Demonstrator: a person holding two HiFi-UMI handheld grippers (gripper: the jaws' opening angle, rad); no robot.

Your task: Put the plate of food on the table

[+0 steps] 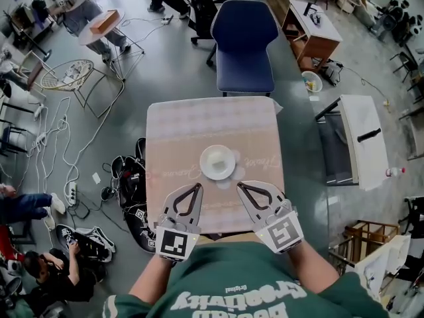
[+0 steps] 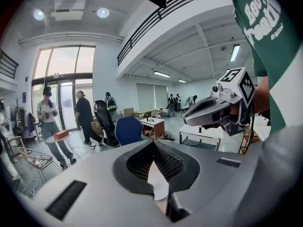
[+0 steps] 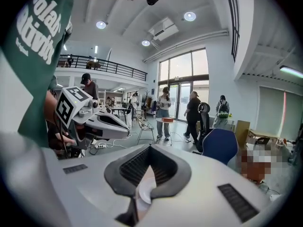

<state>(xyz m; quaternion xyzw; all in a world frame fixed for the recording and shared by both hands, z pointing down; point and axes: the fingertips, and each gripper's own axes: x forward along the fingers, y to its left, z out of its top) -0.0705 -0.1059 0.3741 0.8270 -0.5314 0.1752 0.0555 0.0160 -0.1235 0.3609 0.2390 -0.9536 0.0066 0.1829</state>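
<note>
The plate (image 1: 217, 162) sits white and round on the pink-clothed bench (image 1: 179, 124), a little toward the near side of its middle. Whether any food lies on it I cannot tell from above.

Just short of the plate, near the bench's front edge, are the two claws, angled in toward each other with their tips aimed at it and not touching it. The left claw (image 1: 197, 186) has its jaws together at the tips, nothing between them. The right claw (image 1: 240, 186) is closed the same way, empty.

Only the head view shows the plate whole, with both claws and the person's green shirt (image 1: 238, 290) below. Past the bench stands a blue chair (image 1: 244, 42). Black bags (image 1: 129, 177) and white cables (image 1: 66, 144) lie on the floor to the left.

The right gripper view catches only a curved white sliver of the plate through the gap behind its closed tips, but it opens up the room: tall windows (image 3: 182, 86), a railed balcony (image 3: 102, 65), ceiling lights, and people standing (image 3: 194, 112) near the glass. Each gripper view also shows the other claw from the side, marker cube up.
</note>
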